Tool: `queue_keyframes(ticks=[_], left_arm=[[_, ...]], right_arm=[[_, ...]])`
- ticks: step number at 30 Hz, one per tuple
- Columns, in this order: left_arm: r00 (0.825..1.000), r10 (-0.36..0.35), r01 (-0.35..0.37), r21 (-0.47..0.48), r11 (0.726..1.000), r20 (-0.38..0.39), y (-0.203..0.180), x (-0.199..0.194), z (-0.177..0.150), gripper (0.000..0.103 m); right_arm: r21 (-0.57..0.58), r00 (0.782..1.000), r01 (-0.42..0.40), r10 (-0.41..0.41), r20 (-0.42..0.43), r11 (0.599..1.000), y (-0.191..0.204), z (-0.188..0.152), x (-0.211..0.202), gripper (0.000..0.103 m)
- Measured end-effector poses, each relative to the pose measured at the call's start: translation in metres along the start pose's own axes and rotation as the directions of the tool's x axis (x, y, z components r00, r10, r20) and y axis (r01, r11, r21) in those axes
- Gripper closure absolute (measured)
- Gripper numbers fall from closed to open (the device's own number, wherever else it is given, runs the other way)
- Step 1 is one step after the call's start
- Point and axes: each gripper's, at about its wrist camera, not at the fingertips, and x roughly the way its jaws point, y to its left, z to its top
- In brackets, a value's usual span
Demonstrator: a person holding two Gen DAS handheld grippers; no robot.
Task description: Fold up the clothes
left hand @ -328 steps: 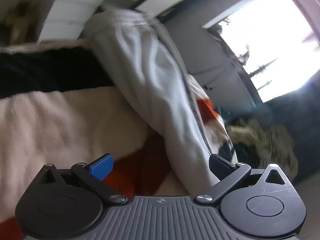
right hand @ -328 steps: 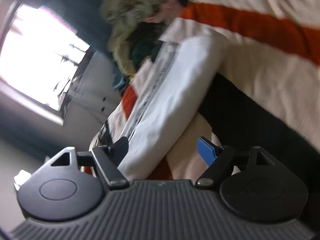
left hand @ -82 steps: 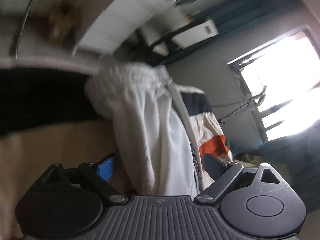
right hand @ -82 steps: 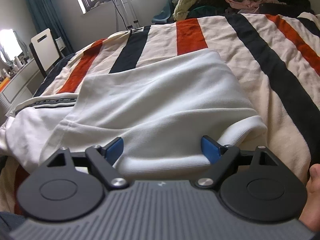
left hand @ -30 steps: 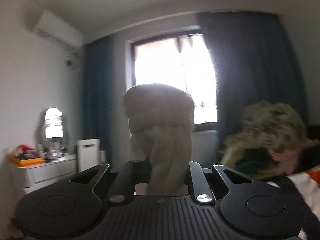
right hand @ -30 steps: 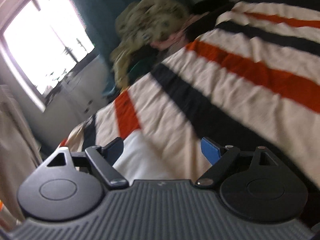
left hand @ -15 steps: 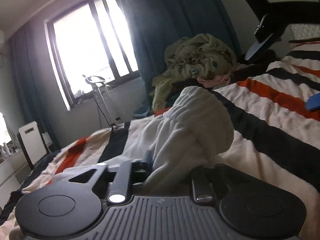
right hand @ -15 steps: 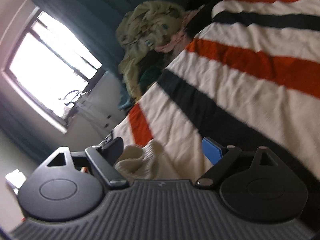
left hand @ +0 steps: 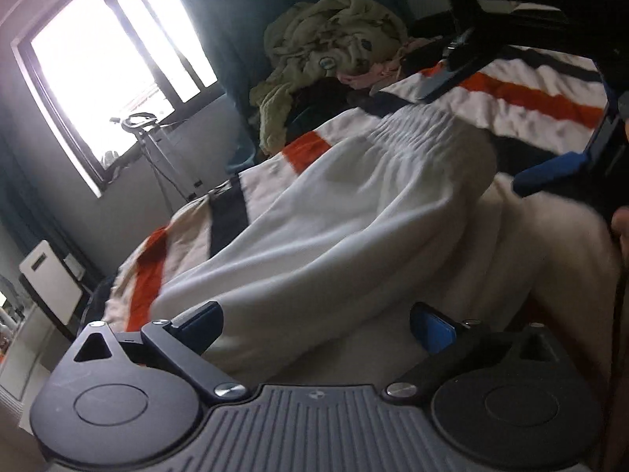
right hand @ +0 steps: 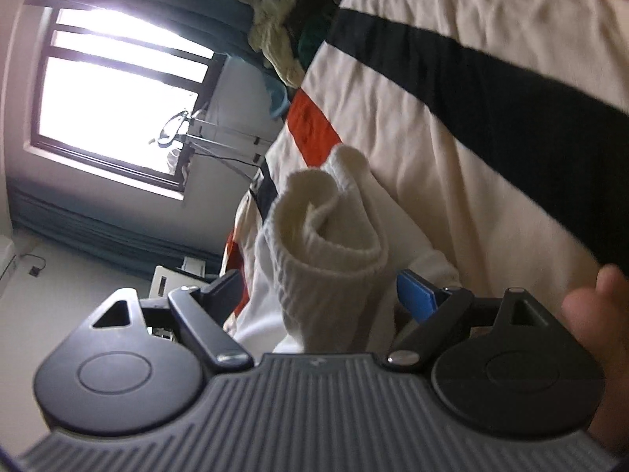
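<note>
white garment (left hand: 354,212) lying on striped bed (left hand: 530,94) | left gripper (left hand: 314,326) jaws opening, cloth loose between | right gripper (right hand: 318,295) wide, ribbed hem between, unpinched | soft, light, floppy: pinch hem corners

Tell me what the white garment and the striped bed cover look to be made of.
White garment: soft matte knit, probably cotton jersey or fleece; its cuff shows fine ribbing and the waistband is gathered by elastic. Striped bed cover: a thick matte textile with a slightly fuzzy look, perhaps a fleece or woven blanket; blur leaves the weave unclear.
</note>
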Motion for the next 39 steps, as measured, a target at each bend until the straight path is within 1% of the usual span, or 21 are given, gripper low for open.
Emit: queue_keyframes(ticks=[2,3,5,6,9,10,12,14,17,20,23,25,26,27,28,30,31,33,36,38,39], left_arm=[[0.999,0.037,-0.037,-0.030,0.999,0.000,0.016,-0.005,-0.015,0.001],[0.998,0.069,-0.069,-0.049,0.996,0.002,0.025,-0.005,-0.022,0.001],[0.990,0.141,-0.140,-0.071,0.988,0.009,0.035,-0.008,-0.032,0.001],[0.986,0.166,-0.166,-0.087,0.982,-0.001,0.040,-0.007,-0.037,0.001],[0.985,0.159,-0.169,-0.160,0.973,-0.073,0.056,0.007,-0.043,0.001],[0.981,0.169,-0.184,-0.180,0.966,-0.094,0.061,0.013,-0.045,0.001],[0.976,0.175,-0.200,-0.228,0.953,-0.127,0.073,0.021,-0.046,0.001],[0.974,0.171,-0.207,-0.266,0.942,-0.150,0.083,0.022,-0.050,0.001],[0.968,0.187,-0.231,-0.309,0.922,-0.167,0.088,0.013,-0.055,0.001],[0.965,0.204,-0.249,-0.326,0.912,-0.166,0.090,0.007,-0.058,0.000],[0.961,0.220,-0.263,-0.317,0.911,-0.165,0.085,0.007,-0.057,0.000],[0.959,0.229,-0.272,-0.315,0.909,-0.165,0.082,0.005,-0.057,0.000],[0.959,0.231,-0.274,-0.315,0.909,-0.166,0.081,0.006,-0.057,0.000],[0.958,0.231,-0.274,-0.316,0.908,-0.168,0.081,0.006,-0.057,0.000],[0.958,0.232,-0.276,-0.319,0.907,-0.170,0.081,0.006,-0.057,0.000],[0.957,0.235,-0.279,-0.327,0.903,-0.170,0.081,0.004,-0.058,0.000],[0.957,0.236,-0.281,-0.332,0.901,-0.169,0.082,0.003,-0.059,0.000],[0.955,0.244,-0.288,-0.332,0.898,-0.167,0.081,0.001,-0.060,0.000],[0.949,0.268,-0.308,-0.308,0.900,-0.165,0.075,0.000,-0.060,0.000],[0.951,0.258,-0.302,-0.325,0.896,-0.171,0.076,-0.002,-0.061,0.000],[0.951,0.256,-0.302,-0.345,0.889,-0.173,0.078,-0.003,-0.062,0.000]], right_arm=[[0.007,1.000,-0.002,0.002,-0.018,1.000,0.000,-0.003,0.004,0.016],[-0.002,1.000,-0.007,0.007,-0.024,1.000,0.001,-0.004,0.006,0.016],[-0.046,1.000,0.001,-0.002,-0.026,0.999,0.007,-0.008,0.012,0.020],[-0.067,1.000,0.005,-0.007,-0.027,0.998,0.010,-0.009,0.014,0.020],[-0.124,0.999,0.038,-0.042,-0.030,0.992,0.019,-0.015,0.026,0.026],[-0.142,0.998,0.056,-0.060,-0.023,0.988,0.022,-0.016,0.031,0.031],[-0.195,0.995,0.098,-0.094,0.026,0.976,0.030,-0.019,0.032,0.036],[-0.257,0.990,0.129,-0.110,0.086,0.958,0.040,-0.023,0.027,0.036],[-0.272,0.992,0.103,-0.079,0.096,0.957,0.042,-0.024,0.018,0.036],[-0.206,0.996,0.074,-0.063,0.057,0.976,0.032,-0.020,0.023,0.035],[-0.155,0.998,0.054,-0.049,0.036,0.986,0.026,-0.014,0.034,0.035],[-0.148,0.998,0.064,-0.065,-0.001,0.987,0.025,-0.013,0.049,0.036],[-0.155,0.996,0.083,-0.087,-0.017,0.984,0.024,-0.014,0.056,0.036],[-0.163,0.994,0.106,-0.110,-0.015,0.981,0.024,-0.016,0.061,0.036],[-0.177,0.993,0.117,-0.119,0.003,0.977,0.027,-0.017,0.061,0.041],[-0.229,0.992,0.126,-0.119,0.045,0.965,0.034,-0.019,0.058,0.059],[-0.263,0.992,0.124,-0.109,0.069,0.957,0.040,-0.019,0.054,0.065],[-0.295,0.990,0.088,-0.051,0.132,0.951,0.047,-0.018,0.039,0.067],[-0.244,0.980,0.043,0.007,0.199,0.969,0.043,-0.006,0.018,0.068],[-0.181,0.974,0.063,-0.021,0.224,0.982,0.033,0.006,0.011,0.068],[-0.148,0.977,0.083,-0.052,0.205,0.985,0.026,0.011,0.012,0.068]])
